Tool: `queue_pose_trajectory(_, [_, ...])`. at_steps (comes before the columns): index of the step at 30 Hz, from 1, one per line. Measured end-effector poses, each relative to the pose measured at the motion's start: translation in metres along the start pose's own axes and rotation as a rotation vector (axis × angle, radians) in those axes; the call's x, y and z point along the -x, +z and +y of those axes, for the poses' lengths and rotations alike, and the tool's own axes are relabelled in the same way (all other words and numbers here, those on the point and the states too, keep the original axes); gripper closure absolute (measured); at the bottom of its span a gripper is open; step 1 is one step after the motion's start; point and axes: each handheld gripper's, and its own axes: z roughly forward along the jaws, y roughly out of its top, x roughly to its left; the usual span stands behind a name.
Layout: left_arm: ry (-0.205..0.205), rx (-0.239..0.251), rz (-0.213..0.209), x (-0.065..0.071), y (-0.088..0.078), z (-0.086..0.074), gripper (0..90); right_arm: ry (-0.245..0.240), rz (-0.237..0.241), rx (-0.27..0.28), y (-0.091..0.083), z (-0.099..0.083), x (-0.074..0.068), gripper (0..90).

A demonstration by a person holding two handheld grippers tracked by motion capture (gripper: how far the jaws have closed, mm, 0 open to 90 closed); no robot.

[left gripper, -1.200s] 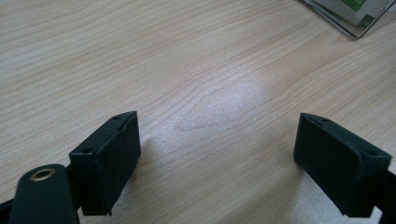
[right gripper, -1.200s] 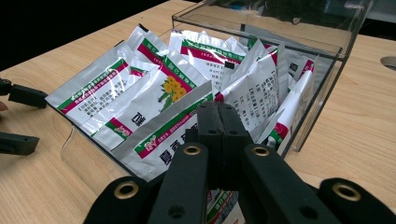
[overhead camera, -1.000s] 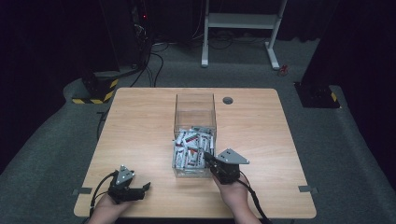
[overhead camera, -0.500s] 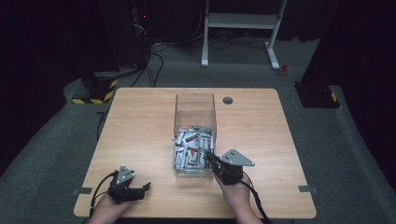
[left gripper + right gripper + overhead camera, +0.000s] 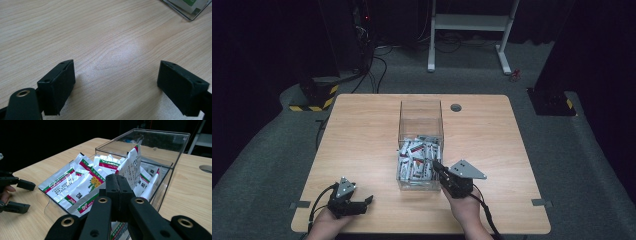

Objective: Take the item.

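A clear plastic box (image 5: pixel 420 106) stands mid-table, its near half filled with several white sachets (image 5: pixel 414 161) printed in red and green. My right gripper (image 5: pixel 437 166) sits at the box's near right corner, jaws shut and pointing in over the rim. In the right gripper view the shut jaws (image 5: pixel 119 186) hover above the sachets (image 5: pixel 75 182), and one sachet (image 5: pixel 131 166) stands upright just behind them; I see nothing between the jaws. My left gripper (image 5: pixel 363 202) rests near the front left edge, open over bare wood (image 5: pixel 112 50). It appears open in the right gripper view too (image 5: pixel 23 196).
The wooden table (image 5: pixel 357 130) has a round cable hole (image 5: pixel 456 107) behind and right of the box. A box corner (image 5: pixel 190 11) shows in the left gripper view. On the floor beyond are a white desk frame (image 5: pixel 472 22), cables and a yellow-black striped base (image 5: pixel 312 102).
My right gripper has edged slightly to the right at the box's near corner. The left gripper has stayed where it was.
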Motion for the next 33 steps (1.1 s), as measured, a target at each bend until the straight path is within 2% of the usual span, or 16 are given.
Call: queue_pose_trajectory(33, [-0.004,0.0,0.005,0.0,0.0,0.0,15.2,-0.016,0.015,0.08,-0.016,0.012,-0.002,90.0])
